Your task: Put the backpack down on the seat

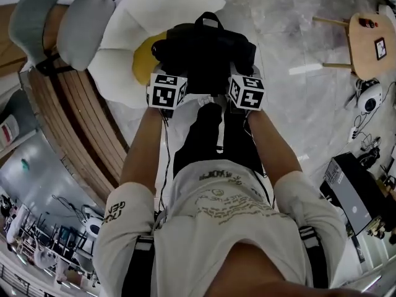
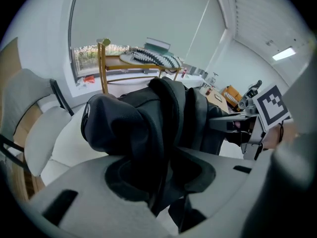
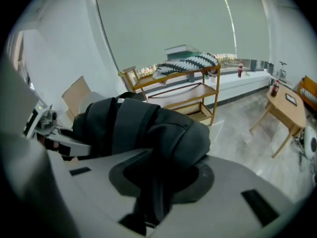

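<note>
A black backpack (image 1: 204,48) hangs over the white flower-shaped seat (image 1: 120,39), partly covering its yellow centre (image 1: 143,57); whether it rests on the seat I cannot tell. Both marker cubes, left (image 1: 167,90) and right (image 1: 246,91), sit at its near edge, and the jaws are hidden under it in the head view. In the left gripper view my left gripper (image 2: 161,185) is shut on a black strap of the backpack (image 2: 148,118). My right gripper (image 3: 157,185) has a strap of the backpack (image 3: 143,125) filling the narrow gap between its jaws.
A curved wooden slatted bench (image 1: 74,125) with grey cushions (image 1: 86,26) runs behind the seat. A small wooden table (image 1: 371,39), a white device (image 1: 371,98) and a black box (image 1: 352,193) stand on the marble floor at the right. A wooden shelf rack (image 3: 190,90) stands by the window.
</note>
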`<state>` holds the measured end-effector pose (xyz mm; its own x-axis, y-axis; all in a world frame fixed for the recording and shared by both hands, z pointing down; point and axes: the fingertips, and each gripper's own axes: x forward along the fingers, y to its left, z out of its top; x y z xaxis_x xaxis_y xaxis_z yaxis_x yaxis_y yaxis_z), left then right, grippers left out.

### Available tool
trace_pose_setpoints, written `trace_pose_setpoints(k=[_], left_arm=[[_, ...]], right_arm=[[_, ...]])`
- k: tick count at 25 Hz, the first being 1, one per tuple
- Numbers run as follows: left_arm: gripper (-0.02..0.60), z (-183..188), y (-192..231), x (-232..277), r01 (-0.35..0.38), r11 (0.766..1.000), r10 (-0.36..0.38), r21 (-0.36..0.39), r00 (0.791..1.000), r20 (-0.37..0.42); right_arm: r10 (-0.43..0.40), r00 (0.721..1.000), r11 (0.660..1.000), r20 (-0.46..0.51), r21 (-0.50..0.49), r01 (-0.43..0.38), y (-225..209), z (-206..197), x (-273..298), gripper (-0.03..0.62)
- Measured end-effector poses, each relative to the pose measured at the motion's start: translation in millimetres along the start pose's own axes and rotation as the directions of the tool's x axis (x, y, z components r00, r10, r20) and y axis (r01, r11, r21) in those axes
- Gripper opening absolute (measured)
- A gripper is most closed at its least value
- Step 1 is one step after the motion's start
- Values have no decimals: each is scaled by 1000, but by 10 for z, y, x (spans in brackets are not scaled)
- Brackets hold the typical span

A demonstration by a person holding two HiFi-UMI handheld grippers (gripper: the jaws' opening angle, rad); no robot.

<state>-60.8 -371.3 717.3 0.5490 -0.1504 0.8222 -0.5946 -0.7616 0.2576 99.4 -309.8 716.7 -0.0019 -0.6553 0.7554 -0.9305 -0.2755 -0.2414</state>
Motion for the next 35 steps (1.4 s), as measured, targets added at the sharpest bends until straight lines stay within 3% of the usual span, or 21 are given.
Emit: trace_pose_setpoints(k=[5,11,18,22,27,33,34,35], left_arm=[[152,-145,182,515,68,996,-63,59,995,-80],[156,-412,265,1011,61,995,-46,78,983,-177],[167,-935,259,1343,82,995,-61,64,959,-276],[178,-1248,253,1457,66,997,-49,41,944,-326],[216,-1209,435,1444,-9,1000,8,-2,961,-275],[235,-1182,432,1304,-81,997,74,-10,953,-293],[227,-1145,400,1250,-97,995,91,-8,955,-284],[182,-1094,362,1189,-116,993,109,-9,958,-265]], right_arm=[[-21,997,995,-71,98,28,-241,-368,427,103],[-51,976,977,-211,191,92,-469,-1047,722,112],[-126,884,973,-450,116,198,-776,-1828,696,126],[-159,840,976,-518,46,213,-968,-2076,653,133],[-134,854,988,-502,-2,154,-917,-2028,746,150],[-95,854,980,-512,103,171,-958,-1956,664,152],[-87,857,982,-507,102,160,-966,-1929,613,142],[-75,864,985,-497,99,142,-966,-1890,552,77]])
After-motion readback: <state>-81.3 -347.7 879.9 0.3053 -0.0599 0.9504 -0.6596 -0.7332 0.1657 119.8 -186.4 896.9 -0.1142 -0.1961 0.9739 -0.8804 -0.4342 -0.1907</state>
